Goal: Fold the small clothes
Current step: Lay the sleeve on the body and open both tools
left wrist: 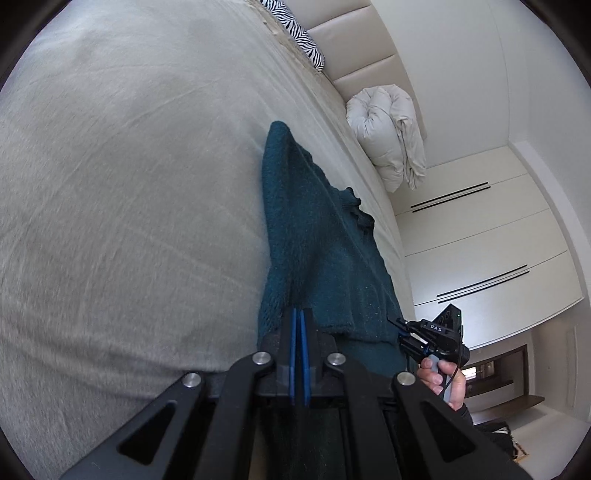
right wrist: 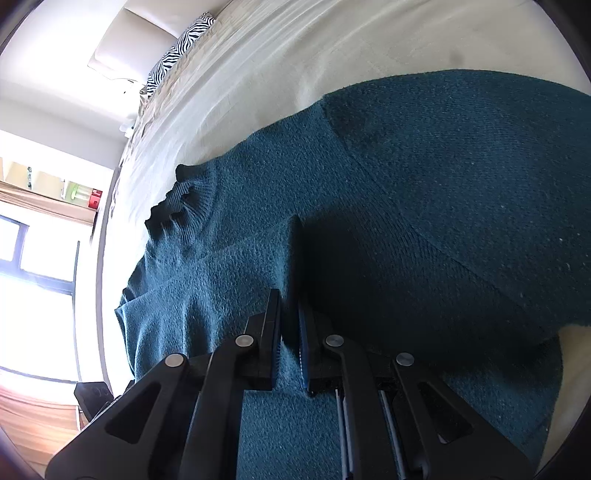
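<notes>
A dark teal knitted sweater (left wrist: 317,236) lies on a beige bed sheet (left wrist: 129,184). My left gripper (left wrist: 300,314) is shut on the sweater's edge, its blue pads pressed together with fabric rising from them. In the right wrist view the sweater (right wrist: 424,192) fills most of the frame, its ribbed collar (right wrist: 184,199) to the left. My right gripper (right wrist: 290,295) is shut on a raised fold of the sweater between its jaws. The right gripper also shows in the left wrist view (left wrist: 399,328), held by a hand at the sweater's lower right edge.
A zebra-print pillow (left wrist: 299,35) and a rolled white duvet (left wrist: 391,136) lie at the head of the bed by a padded headboard (left wrist: 354,44). White wardrobes (left wrist: 480,236) stand beyond the bed. A bright window (right wrist: 33,266) is at the left in the right wrist view.
</notes>
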The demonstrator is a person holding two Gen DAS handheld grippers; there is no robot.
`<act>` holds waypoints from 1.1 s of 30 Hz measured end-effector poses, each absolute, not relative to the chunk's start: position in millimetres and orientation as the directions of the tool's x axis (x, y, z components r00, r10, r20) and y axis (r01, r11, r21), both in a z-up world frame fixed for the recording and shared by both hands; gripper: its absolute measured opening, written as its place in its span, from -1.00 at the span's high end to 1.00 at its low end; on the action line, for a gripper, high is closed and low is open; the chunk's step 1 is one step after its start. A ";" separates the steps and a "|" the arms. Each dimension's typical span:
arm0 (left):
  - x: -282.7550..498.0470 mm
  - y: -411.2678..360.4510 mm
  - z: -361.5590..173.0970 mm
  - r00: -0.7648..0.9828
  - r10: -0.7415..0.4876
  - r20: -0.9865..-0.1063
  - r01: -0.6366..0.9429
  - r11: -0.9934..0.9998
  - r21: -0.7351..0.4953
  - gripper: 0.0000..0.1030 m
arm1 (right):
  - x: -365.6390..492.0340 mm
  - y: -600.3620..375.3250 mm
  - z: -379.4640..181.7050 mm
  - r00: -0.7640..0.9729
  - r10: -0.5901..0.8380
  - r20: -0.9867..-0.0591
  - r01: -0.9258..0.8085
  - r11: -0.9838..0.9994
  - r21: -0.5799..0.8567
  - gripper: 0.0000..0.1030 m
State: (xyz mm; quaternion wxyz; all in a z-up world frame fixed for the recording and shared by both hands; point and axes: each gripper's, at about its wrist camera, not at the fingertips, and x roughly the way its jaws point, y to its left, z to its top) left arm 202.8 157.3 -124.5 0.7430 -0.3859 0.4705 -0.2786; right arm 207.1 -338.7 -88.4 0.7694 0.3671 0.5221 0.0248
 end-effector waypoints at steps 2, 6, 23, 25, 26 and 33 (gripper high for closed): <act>204.2 158.6 -126.4 0.398 -0.781 -0.481 0.047 0.540 -0.840 0.94 | 205.0 -340.0 -86.7 0.449 0.420 -0.789 0.348 0.731 0.587 0.85; 210.4 154.1 -121.7 0.399 -0.789 -0.468 0.038 0.524 -0.851 0.94 | 197.2 -346.4 -85.4 0.445 0.431 -0.785 0.355 0.720 0.596 0.84; 327.3 139.1 -123.6 0.471 -0.847 -0.246 -0.020 0.268 -0.963 -0.25 | 158.8 -362.5 -70.4 0.538 0.495 -0.683 0.323 0.627 0.709 -0.25; 331.2 140.9 -133.6 0.465 -0.852 -0.241 -0.035 0.254 -0.967 -0.03 | 152.1 -365.3 -71.9 0.541 0.509 -0.670 0.324 0.609 0.724 -0.25; 329.7 141.9 -132.2 0.461 -0.856 -0.233 -0.019 0.253 -0.967 -0.03 | 148.5 -366.1 -72.0 0.545 0.515 -0.662 0.322 0.601 0.732 -0.25; 295.0 134.2 -128.7 0.399 -0.891 -0.215 0.043 0.252 -0.967 -0.09 | 117.1 -370.4 -67.4 0.566 0.564 -0.602 0.278 0.557 0.783 -0.25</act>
